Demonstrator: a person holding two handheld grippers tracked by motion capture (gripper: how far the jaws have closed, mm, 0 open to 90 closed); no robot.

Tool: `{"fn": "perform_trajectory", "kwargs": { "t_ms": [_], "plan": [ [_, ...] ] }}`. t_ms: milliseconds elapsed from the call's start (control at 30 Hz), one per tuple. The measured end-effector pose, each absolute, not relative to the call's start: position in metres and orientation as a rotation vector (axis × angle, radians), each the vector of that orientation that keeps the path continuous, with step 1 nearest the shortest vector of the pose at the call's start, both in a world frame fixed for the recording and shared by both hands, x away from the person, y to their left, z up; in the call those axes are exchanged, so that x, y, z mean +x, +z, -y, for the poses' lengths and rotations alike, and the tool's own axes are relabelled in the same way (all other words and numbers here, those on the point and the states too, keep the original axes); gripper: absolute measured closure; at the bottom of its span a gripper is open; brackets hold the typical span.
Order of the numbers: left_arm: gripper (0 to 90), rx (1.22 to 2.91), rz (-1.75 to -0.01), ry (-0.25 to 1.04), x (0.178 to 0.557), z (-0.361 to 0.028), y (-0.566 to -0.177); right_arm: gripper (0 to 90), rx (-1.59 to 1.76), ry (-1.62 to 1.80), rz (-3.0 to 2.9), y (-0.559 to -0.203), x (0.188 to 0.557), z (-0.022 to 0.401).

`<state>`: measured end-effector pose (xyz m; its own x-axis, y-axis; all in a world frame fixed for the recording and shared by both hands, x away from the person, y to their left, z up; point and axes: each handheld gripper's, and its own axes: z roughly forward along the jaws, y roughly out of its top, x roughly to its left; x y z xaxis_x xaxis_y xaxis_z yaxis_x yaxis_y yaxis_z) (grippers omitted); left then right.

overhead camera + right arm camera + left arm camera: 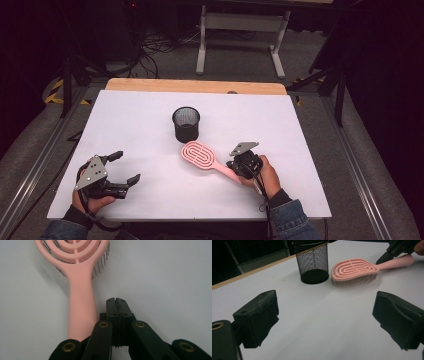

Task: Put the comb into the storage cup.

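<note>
On table (150, 195): hairbrush (199, 154) 1 | mesh cup (186, 124) 1 | grippers 2

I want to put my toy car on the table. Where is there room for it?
Lots of room: the far left corner beyond the left gripper, the far right side past the mesh cup, and the near middle between both grippers. It is crowded where the pink brush lies by the cup, with the right gripper beside its handle.

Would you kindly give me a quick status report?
Left gripper open, idle. Right gripper shut, empty, beside the pink hairbrush handle. Brush flat on table, near mesh cup. Nothing in the way.
</note>
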<state>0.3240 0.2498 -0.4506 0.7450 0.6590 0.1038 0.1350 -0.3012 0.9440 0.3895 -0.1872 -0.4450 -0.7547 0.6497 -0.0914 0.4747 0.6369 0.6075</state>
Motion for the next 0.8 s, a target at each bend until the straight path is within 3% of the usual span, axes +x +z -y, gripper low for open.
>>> {"fn": "perform_trajectory", "kwargs": {
  "t_ms": [533,800],
  "plan": [
    [7.5,1.841,-0.613,0.586,0.324,-0.25,-0.451,89.8,0.893,0.805,-2.547,-0.443,0.385,0.197],
    [7.4,1.847,-0.613,0.589,0.324,-0.249,-0.45,83.3,0.91,0.838,-2.504,-0.436,0.385,0.203]
  ]
}}
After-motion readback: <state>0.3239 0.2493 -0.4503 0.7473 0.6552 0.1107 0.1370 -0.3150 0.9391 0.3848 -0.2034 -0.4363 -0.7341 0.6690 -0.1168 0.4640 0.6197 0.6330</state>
